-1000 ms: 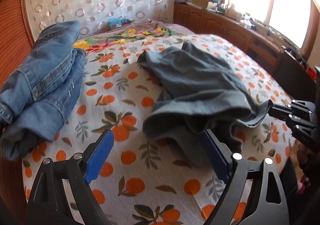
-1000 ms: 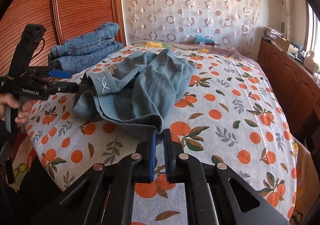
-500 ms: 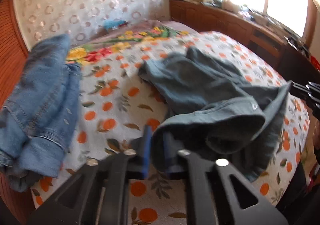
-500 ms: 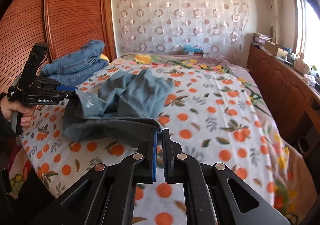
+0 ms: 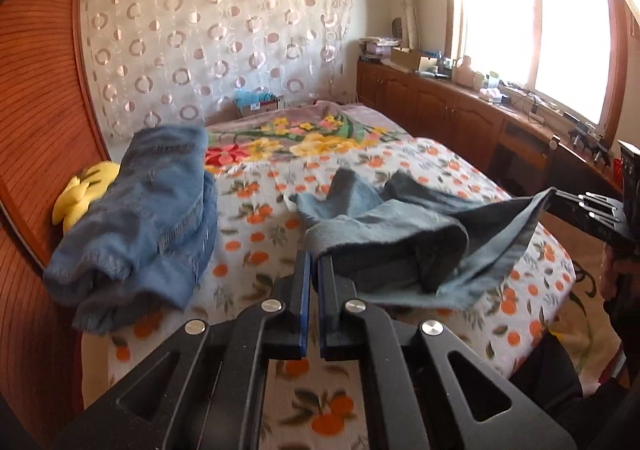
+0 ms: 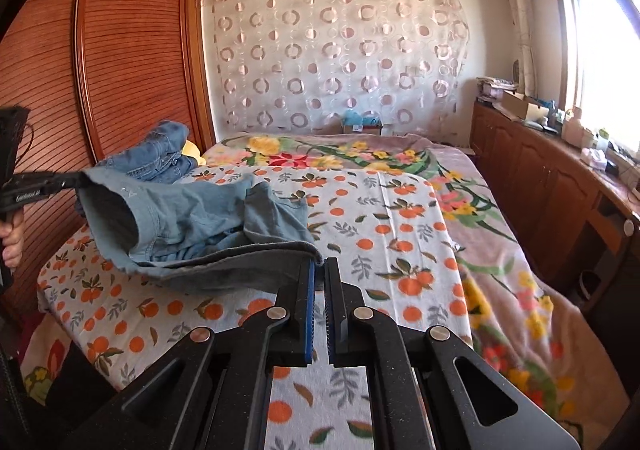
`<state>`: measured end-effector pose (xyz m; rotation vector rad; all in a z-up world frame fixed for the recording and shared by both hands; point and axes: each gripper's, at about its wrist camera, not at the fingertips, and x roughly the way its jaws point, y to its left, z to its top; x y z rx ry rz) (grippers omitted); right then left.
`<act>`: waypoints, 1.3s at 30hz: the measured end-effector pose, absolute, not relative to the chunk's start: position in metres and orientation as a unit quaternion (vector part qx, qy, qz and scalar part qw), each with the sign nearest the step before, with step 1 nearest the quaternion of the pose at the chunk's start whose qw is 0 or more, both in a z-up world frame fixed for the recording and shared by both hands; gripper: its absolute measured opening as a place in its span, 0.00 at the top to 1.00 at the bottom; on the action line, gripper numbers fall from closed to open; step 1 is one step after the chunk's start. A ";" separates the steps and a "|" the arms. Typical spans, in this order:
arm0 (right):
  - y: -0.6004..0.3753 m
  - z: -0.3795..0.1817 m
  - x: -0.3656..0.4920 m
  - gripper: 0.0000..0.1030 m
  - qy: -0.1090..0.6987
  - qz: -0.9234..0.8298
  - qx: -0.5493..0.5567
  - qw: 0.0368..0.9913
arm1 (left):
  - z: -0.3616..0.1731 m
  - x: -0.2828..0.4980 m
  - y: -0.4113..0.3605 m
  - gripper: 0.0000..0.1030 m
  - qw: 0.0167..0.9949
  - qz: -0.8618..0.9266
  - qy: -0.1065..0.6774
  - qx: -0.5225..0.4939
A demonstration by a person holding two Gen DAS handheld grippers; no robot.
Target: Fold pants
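Grey-blue pants (image 5: 404, 234) hang stretched between my two grippers above the bed, waistband open, legs trailing on the orange-print sheet (image 5: 256, 209). My left gripper (image 5: 314, 262) is shut on one waistband corner. My right gripper (image 6: 319, 268) is shut on the other corner of the pants (image 6: 208, 226). In the left wrist view the right gripper (image 5: 560, 197) shows at the right edge; in the right wrist view the left gripper (image 6: 74, 179) shows at the far left.
A pile of blue jeans (image 5: 148, 217) lies at the bed's left side by the wooden wardrobe (image 6: 120, 61), with a yellow plush (image 5: 82, 191) beside it. A floral blanket (image 6: 500, 242) covers the far and right side. Wooden cabinets (image 6: 552, 177) run under the window.
The left gripper closed on the waistband. Both grippers lifted the pants off the sheet and pulled the waistband taut between them.
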<state>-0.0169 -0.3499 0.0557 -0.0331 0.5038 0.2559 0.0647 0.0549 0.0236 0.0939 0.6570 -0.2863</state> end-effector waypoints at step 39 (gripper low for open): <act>-0.358 0.036 -0.014 0.96 0.257 0.125 -0.011 0.958 | -0.036 0.060 -0.017 0.66 0.893 -0.206 0.385 0.105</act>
